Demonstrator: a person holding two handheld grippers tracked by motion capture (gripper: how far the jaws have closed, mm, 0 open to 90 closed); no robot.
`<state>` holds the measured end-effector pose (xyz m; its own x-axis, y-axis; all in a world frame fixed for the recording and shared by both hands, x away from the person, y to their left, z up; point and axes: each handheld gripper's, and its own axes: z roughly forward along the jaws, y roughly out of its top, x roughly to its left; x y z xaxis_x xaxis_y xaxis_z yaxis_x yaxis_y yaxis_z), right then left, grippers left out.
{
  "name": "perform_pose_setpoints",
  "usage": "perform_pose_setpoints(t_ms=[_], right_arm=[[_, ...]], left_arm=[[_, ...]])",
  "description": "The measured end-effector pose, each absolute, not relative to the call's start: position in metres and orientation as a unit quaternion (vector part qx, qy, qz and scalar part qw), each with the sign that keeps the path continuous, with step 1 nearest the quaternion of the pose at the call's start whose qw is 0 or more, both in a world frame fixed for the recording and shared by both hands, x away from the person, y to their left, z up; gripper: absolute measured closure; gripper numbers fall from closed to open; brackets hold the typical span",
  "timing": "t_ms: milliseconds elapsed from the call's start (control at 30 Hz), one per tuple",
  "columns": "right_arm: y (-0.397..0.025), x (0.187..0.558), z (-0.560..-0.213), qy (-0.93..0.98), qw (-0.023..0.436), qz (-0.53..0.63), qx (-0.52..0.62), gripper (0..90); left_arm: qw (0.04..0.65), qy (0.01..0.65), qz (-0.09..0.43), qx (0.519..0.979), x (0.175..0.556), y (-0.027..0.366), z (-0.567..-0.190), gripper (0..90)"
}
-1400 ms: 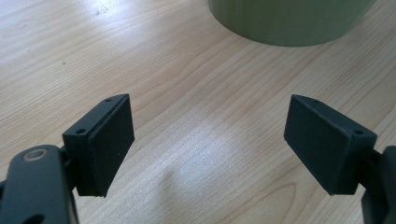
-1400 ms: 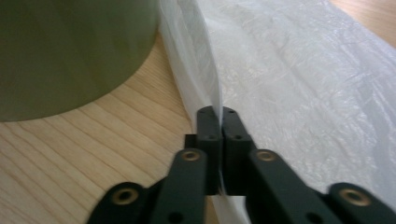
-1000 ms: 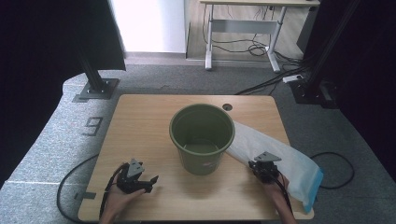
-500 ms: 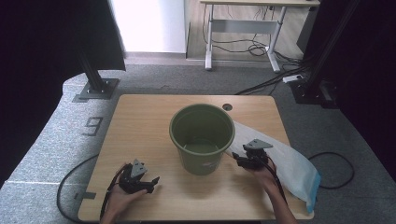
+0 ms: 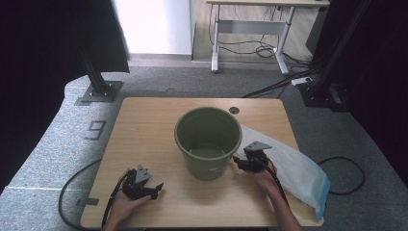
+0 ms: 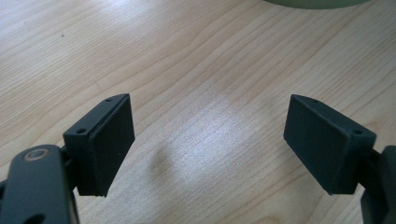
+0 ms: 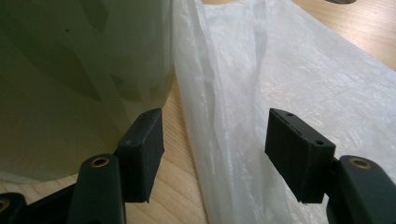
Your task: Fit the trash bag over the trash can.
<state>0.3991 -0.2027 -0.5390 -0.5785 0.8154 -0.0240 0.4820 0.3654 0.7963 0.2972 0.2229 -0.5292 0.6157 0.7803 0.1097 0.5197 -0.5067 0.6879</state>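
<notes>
A green bucket (image 5: 208, 142) stands upright in the middle of the wooden table (image 5: 144, 125), with nothing visible inside. A white plastic bag (image 5: 298, 171) lies flat to its right, reaching the table's right front corner. My right gripper (image 5: 239, 162) is open right beside the bucket's right wall, over the bag's left edge. In the right gripper view the bag (image 7: 261, 93) runs between the jaws, with the bucket wall (image 7: 79, 70) at the left. My left gripper (image 5: 153, 188) rests open at the front left, over bare wood (image 6: 205, 93).
A round hole (image 5: 234, 110) sits in the table behind the bucket. Cables trail off the table from both grippers. A desk frame (image 5: 250, 29) and black stands (image 5: 98, 89) lie on the carpet beyond the table.
My right gripper has moved left and forward from the bag's front part to the bucket's right side. The left gripper has stayed in place.
</notes>
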Motion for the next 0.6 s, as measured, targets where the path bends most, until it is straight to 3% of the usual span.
perform_pose_setpoints(t_ms=[333,600], right_arm=[[-0.193,0.407,-0.550,0.805,0.215,0.355,0.423,42.2],[-0.205,0.409,-0.552,0.788,0.203,0.379,0.441,86.0]], left_arm=[[0.314,0.386,0.209,0.842,0.297,0.224,-0.529,16.2],[0.314,0.386,0.208,0.842,0.297,0.224,-0.529,16.2]])
